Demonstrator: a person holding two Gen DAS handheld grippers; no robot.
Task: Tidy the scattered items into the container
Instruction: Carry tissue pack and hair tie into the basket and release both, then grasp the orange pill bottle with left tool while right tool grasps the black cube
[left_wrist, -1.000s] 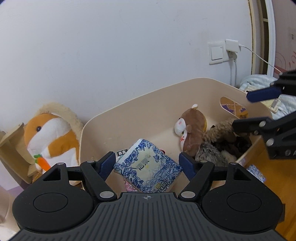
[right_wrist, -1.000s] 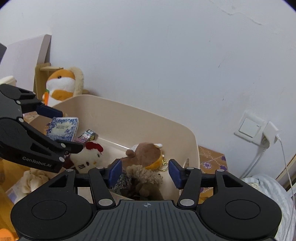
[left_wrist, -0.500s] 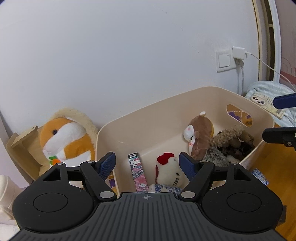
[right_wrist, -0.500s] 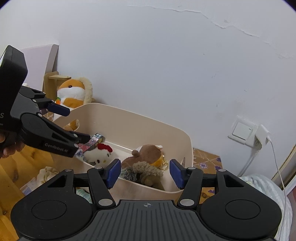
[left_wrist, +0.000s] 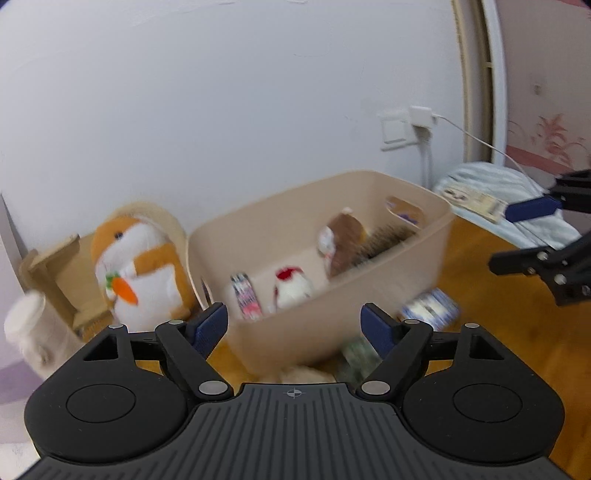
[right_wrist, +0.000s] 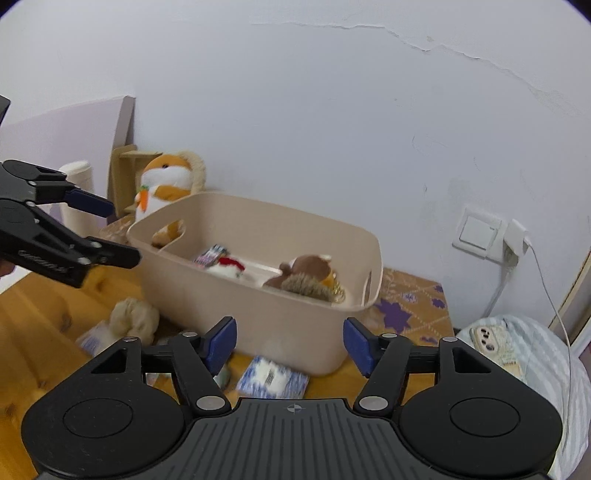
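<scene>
A beige plastic bin stands on the wooden floor by the wall. It holds a brown plush, a white plush with a red bow, a spiky hedgehog toy and a pink snack pack. On the floor before the bin lie a blue-white tissue pack, a cream plush and a greenish packet. My left gripper is open and empty. My right gripper is open and empty.
An orange-white hamster plush sits against the wall left of the bin, beside a small wooden stand. A striped bundle with a phone lies at the right. A wall socket with charger is behind.
Both grippers have pulled back and away from the bin. The blue-white tissue pack seen between the left fingers a second ago is no longer there. The floor items have come into view.
</scene>
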